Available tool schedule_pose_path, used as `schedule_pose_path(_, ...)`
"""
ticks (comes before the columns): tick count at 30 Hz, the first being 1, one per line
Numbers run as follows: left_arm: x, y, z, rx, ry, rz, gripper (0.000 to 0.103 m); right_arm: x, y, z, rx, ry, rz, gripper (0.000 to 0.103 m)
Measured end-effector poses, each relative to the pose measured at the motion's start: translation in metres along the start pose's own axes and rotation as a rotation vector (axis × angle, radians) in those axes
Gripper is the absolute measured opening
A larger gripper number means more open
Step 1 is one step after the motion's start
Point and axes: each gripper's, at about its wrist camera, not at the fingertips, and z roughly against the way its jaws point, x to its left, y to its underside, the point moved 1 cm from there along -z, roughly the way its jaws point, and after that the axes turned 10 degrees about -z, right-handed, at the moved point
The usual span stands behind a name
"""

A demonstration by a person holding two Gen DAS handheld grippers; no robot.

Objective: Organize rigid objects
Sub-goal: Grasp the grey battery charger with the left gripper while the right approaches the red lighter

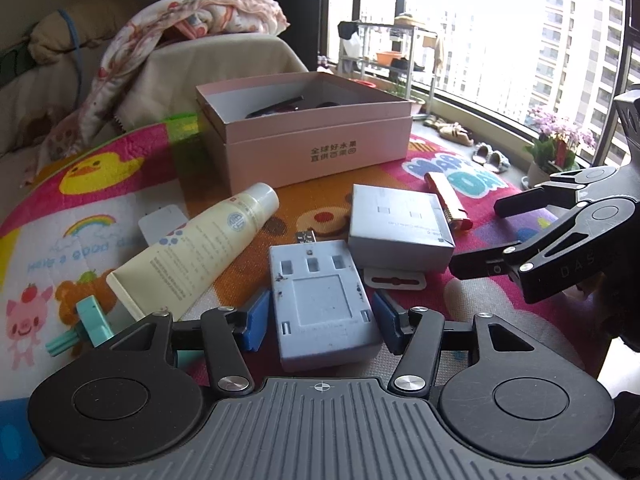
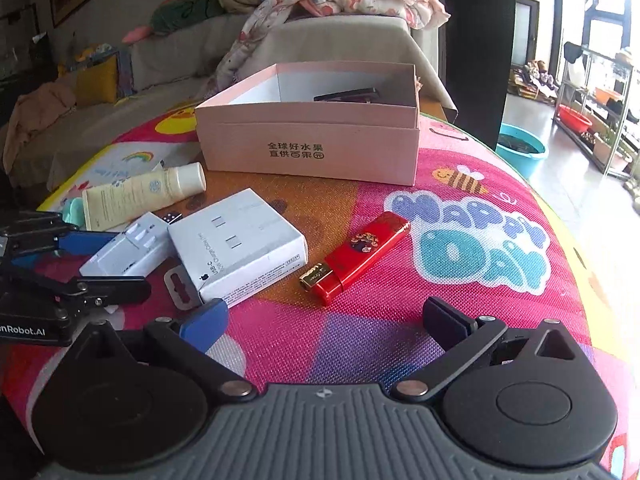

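Note:
A grey plastic adapter block [image 1: 322, 300] lies on the colourful mat between the blue pads of my left gripper [image 1: 320, 318]; the jaws flank it with small gaps on both sides, open. The block also shows in the right wrist view [image 2: 128, 250]. My right gripper [image 2: 326, 320] is open and empty, hovering just short of a red lighter [image 2: 356, 258]. A white USB-C cable box [image 2: 240, 244] lies between block and lighter. A cream tube [image 1: 192, 248] lies left. The open pink box [image 1: 312, 128] stands behind, with dark items inside.
A teal clip [image 1: 86, 326] lies at the left near my left gripper. A blanket-covered sofa [image 2: 320, 28] stands behind the box. A blue basin [image 2: 520, 152] sits on the floor right. The mat's [image 2: 500, 288] rounded edge drops off at the right.

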Motion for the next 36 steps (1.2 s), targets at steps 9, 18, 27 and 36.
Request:
schedule_pose_path(9, 0.000, 0.003, 0.001, -0.019, -0.006, 0.015, 0.057, 0.007, -0.008, 0.007, -0.006, 0.014, 0.067, 0.054)
schedule_pose_path(18, 0.000, 0.004, 0.003, -0.023, -0.004, 0.020, 0.057, 0.012, -0.035, -0.023, -0.025, 0.032, 0.068, 0.042)
schedule_pose_path(27, -0.001, 0.004, 0.002, -0.022, -0.007, 0.018, 0.057, -0.011, -0.041, -0.029, -0.046, 0.032, 0.227, 0.086)
schedule_pose_path(36, 0.000, 0.003, 0.002, -0.018, -0.009, 0.020, 0.057, -0.032, -0.067, -0.053, 0.017, -0.080, 0.144, 0.087)
